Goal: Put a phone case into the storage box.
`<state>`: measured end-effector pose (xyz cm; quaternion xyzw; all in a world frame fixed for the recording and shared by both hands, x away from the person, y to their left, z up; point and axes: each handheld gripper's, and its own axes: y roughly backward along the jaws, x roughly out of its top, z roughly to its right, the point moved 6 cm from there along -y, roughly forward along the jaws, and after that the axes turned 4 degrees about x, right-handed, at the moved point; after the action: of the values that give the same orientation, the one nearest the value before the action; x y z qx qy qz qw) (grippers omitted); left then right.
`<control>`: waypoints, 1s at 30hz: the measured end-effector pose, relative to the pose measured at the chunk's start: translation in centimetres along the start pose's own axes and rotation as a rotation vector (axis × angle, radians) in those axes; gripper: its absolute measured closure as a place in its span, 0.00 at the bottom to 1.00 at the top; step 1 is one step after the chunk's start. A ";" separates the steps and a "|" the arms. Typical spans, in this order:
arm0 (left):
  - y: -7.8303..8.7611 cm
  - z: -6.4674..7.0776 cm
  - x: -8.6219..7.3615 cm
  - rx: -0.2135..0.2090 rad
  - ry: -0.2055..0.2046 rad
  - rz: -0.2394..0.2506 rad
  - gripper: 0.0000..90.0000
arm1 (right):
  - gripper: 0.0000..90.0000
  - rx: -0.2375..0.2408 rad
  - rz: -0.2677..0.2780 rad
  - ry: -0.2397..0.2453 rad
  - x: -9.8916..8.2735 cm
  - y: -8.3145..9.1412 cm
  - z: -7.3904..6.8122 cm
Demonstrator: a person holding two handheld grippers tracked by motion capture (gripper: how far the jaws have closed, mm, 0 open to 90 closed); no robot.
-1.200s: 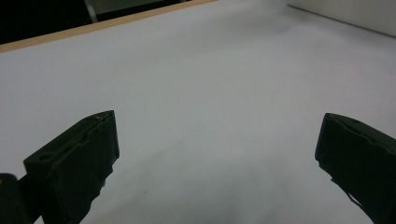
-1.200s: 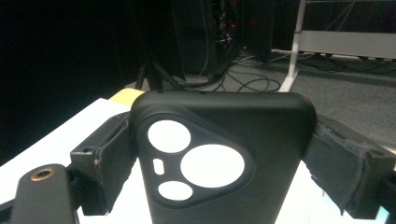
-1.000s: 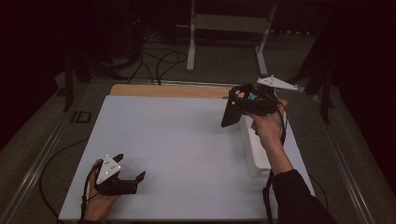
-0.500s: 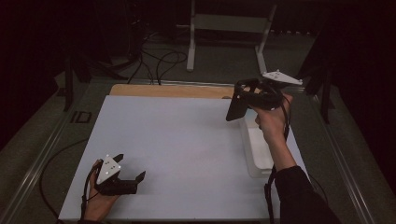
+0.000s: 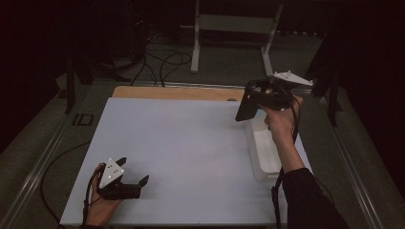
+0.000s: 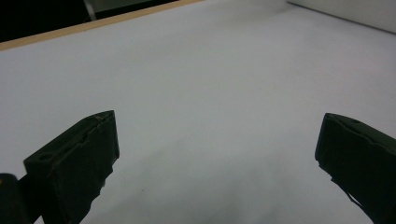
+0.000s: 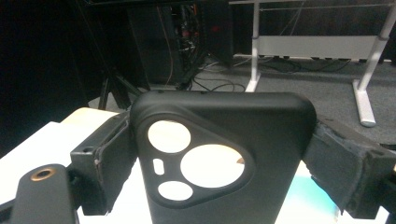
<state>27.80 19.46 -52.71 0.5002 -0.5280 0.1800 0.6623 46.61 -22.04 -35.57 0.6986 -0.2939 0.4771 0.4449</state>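
The white, smooth table top [image 5: 181, 152] carries a clear rectangular plastic bin [image 5: 263, 155] by its right edge. Above the bin's far end, the right gripper [image 7: 219, 154] clamps a matte black phone case with round camera cut-outs [image 7: 219, 154], now slightly farther right than before. The left gripper [image 6: 217, 154] rests at the near-left corner, jaws wide, unmoved.
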 end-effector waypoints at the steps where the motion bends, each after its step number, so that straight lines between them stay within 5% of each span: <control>1: 0.0 0.0 0.0 0.000 0.000 0.000 0.00 | 0.15 0.000 0.000 0.000 0.0 0.0 0.0; 30: 0.0 0.0 0.0 0.002 0.001 -0.001 0.00 | 0.15 -0.079 -0.024 -0.010 -0.1 0.3 2.6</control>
<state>27.80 19.41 -52.74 0.5009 -0.5273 0.1803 0.6622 47.35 -24.50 -35.91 0.6865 -0.3064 0.4560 0.4765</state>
